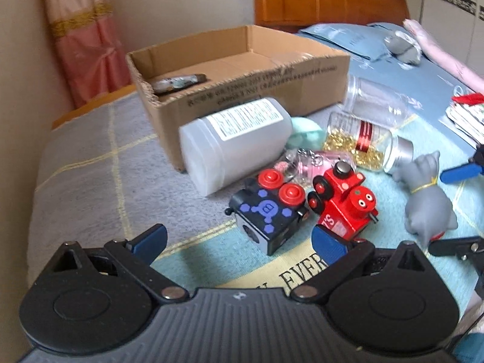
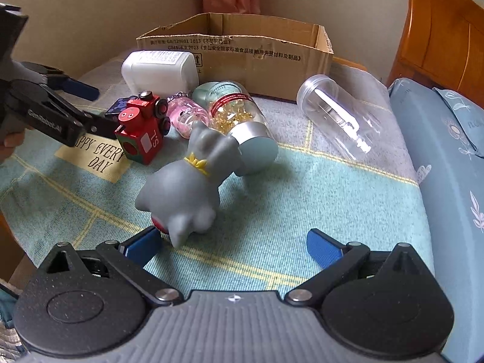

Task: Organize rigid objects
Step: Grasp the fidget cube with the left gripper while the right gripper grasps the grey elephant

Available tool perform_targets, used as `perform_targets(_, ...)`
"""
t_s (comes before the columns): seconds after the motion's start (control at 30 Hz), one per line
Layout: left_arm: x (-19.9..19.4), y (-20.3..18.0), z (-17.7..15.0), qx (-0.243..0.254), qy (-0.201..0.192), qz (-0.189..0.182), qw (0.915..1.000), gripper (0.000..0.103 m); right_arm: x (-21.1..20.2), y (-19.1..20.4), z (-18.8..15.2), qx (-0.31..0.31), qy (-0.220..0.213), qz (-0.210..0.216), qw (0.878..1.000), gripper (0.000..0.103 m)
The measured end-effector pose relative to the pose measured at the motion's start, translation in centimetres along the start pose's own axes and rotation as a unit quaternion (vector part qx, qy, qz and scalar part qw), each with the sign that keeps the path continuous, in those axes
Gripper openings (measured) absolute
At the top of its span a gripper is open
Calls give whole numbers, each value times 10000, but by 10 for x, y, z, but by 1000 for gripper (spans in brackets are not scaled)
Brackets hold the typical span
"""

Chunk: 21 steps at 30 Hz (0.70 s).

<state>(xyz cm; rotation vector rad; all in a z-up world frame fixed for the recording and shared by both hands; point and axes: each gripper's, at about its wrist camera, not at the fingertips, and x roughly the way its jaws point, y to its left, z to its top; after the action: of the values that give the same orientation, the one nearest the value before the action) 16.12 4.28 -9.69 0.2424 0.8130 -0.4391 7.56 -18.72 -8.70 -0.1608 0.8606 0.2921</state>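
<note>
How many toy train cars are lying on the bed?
2: the red engine lies on its side beside the black car, both before the cardboard box. More may be hidden.

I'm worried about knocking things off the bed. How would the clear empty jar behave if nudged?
The clear jar lies on its side and looks cylindrical, so it would probably roll. It appears empty, so likely light. The blanket may slow it.

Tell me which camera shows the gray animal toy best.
The right wrist view: the gray animal toy lies close and whole, just ahead of the open right gripper. The left wrist view catches it at the right side, smaller and blurred.
</note>
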Motion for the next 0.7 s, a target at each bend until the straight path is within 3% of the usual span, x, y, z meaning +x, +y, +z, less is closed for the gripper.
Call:
perform_targets(0.2, 14, -2, 0, 358, -180, -323, 9987, 96, 2, 0, 0, -76, -32, 61, 9999, 103)
perform_targets(0.33, 18, -1, 3, 390, -263, -710, 9964, 86, 2, 0, -1, -109, -74, 84, 9999, 103)
perform_targets(0.6, 4, -14, -8, 806, -207, -1150, 9899, 84, 2, 0, -1, -119, -84, 91, 9999, 103)
perform_targets(0.7, -2, -17, -13, 939, -225, -1121, 9890, 84, 2, 0, -1, -120, -82, 92, 9999, 103)
